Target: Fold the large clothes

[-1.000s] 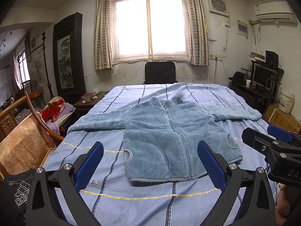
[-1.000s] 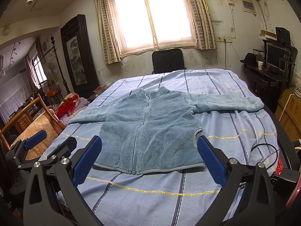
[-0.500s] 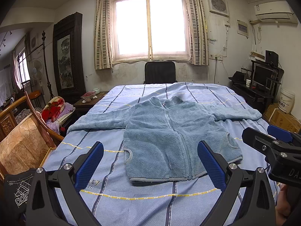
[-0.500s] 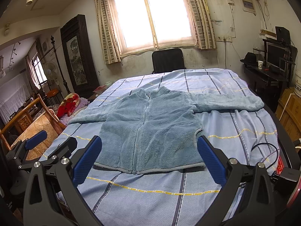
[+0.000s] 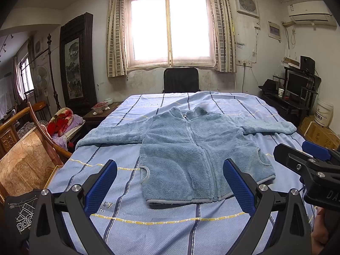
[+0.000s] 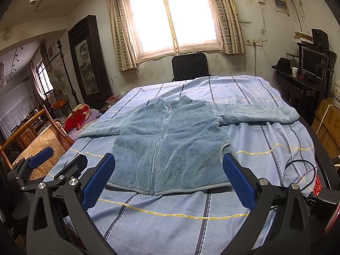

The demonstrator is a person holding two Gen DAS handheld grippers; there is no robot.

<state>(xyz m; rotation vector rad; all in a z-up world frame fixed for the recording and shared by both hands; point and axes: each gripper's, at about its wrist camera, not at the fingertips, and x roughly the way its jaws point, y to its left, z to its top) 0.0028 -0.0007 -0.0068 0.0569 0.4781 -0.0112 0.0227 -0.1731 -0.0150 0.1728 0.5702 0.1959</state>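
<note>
My left gripper hangs over the near edge of the bed, its blue-padded jaws spread wide with nothing between them. My right gripper is held the same way just beside it, jaws spread wide and holding nothing; in the left wrist view its black frame and one blue pad show at the right edge, and in the right wrist view my left gripper shows low on the left.

The fleece jacket lies flat, front up, in the middle of the bed on the light blue sheet with dark and yellow stripes. It is pale blue, the zip closed up to a stand-up collar that points toward the far edge of the bed. Its hem lies toward the near edge, apart from both sets of jaws. The left sleeve stretches out to the left edge of the bed; the right sleeve reaches out to the right edge. A pocket opening with grey trim shows on each side of the body.

A black cable curls on the sheet near the right near corner. Past the far edge stands a black chair under a bright window with striped curtains. A wooden chair stands off the left edge, and a dark desk with a monitor stands off the right.
</note>
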